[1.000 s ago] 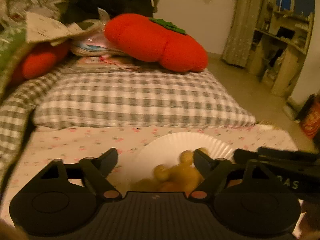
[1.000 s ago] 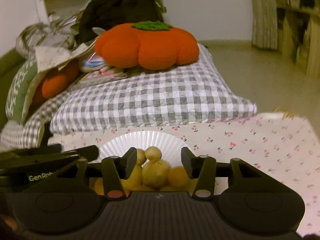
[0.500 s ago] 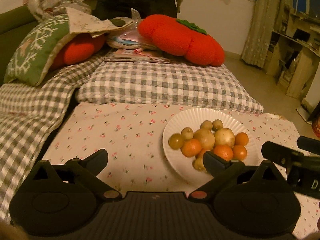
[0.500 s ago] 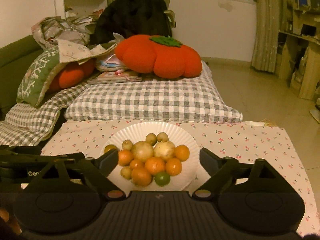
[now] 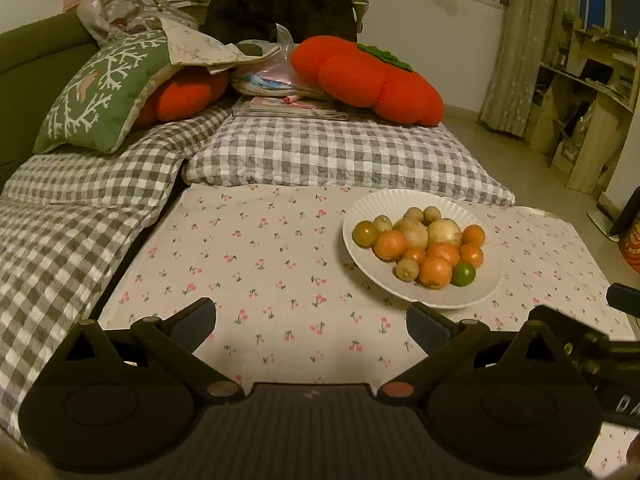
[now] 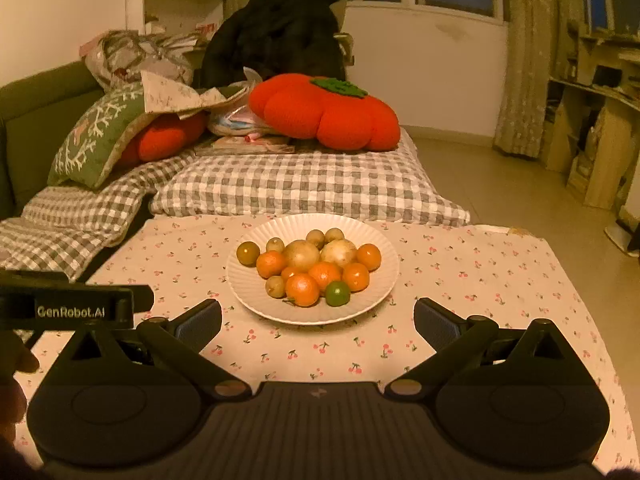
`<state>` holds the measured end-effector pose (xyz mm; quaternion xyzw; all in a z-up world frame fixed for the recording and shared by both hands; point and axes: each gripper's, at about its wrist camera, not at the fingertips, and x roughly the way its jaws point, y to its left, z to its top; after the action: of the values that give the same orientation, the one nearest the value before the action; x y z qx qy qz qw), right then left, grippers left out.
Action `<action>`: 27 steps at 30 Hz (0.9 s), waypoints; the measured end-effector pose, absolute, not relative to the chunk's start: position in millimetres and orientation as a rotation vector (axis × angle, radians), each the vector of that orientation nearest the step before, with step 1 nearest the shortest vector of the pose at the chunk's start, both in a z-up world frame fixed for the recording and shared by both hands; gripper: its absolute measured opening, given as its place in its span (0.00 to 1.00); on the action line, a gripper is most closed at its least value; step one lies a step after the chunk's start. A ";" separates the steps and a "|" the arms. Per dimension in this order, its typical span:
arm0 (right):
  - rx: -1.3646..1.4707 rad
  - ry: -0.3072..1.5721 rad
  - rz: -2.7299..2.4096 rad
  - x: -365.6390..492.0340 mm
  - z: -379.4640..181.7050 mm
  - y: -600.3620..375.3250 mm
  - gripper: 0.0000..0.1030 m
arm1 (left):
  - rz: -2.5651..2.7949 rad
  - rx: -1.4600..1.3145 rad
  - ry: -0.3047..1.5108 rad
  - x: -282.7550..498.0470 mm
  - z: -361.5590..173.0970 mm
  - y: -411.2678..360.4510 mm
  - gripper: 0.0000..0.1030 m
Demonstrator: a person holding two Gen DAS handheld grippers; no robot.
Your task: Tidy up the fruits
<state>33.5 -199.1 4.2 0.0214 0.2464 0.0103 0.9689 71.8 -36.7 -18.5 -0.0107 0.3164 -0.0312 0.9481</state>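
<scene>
A white ribbed plate (image 6: pixel 376 292) sits on a cherry-print cloth (image 6: pixel 460 280) and holds a pile of fruit: several oranges (image 6: pixel 303 289), two pale round fruits (image 6: pixel 301 255), small brownish fruits (image 6: pixel 275 286) and one green lime (image 6: pixel 337 293). The plate also shows in the left wrist view (image 5: pixel 486 276), right of centre. My right gripper (image 6: pixel 318 322) is open and empty, just in front of the plate. My left gripper (image 5: pixel 312 322) is open and empty, to the plate's left and nearer.
A grey checked cushion (image 6: pixel 304 188) lies behind the cloth with an orange persimmon pillow (image 6: pixel 324 114) on it. A green pillow (image 6: pixel 96 136) and checked blanket lie at the left. Floor and shelves (image 6: pixel 600 120) are at the right.
Both grippers have pulled back and up from the plate. Their fingers have spread wider. The whole pile of fruit is in sight now.
</scene>
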 end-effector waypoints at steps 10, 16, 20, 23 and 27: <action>0.118 0.504 0.013 10.1 -7.2 -202.8 1.00 | -0.075 -0.050 0.638 43.1 -23.2 -32.1 0.91; 0.127 0.488 0.016 8.4 -7.2 -202.8 1.00 | -0.070 -0.034 0.614 36.1 -21.0 -34.9 0.91; 0.115 0.488 0.020 6.9 -8.7 -201.1 1.00 | -0.077 -0.029 0.622 35.7 -22.0 -36.2 0.91; 0.116 0.491 0.023 6.2 -9.6 -200.2 1.00 | -0.073 -0.036 0.630 35.6 -21.4 -35.4 0.91; 0.116 0.501 0.042 5.8 -10.7 -198.4 1.00 | -0.074 -0.030 0.633 34.9 -20.1 -37.3 0.91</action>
<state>5.8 -198.4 -10.7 0.0576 0.2477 0.0209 0.9669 34.9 -37.3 -20.1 -0.0146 0.3113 -0.0366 0.9495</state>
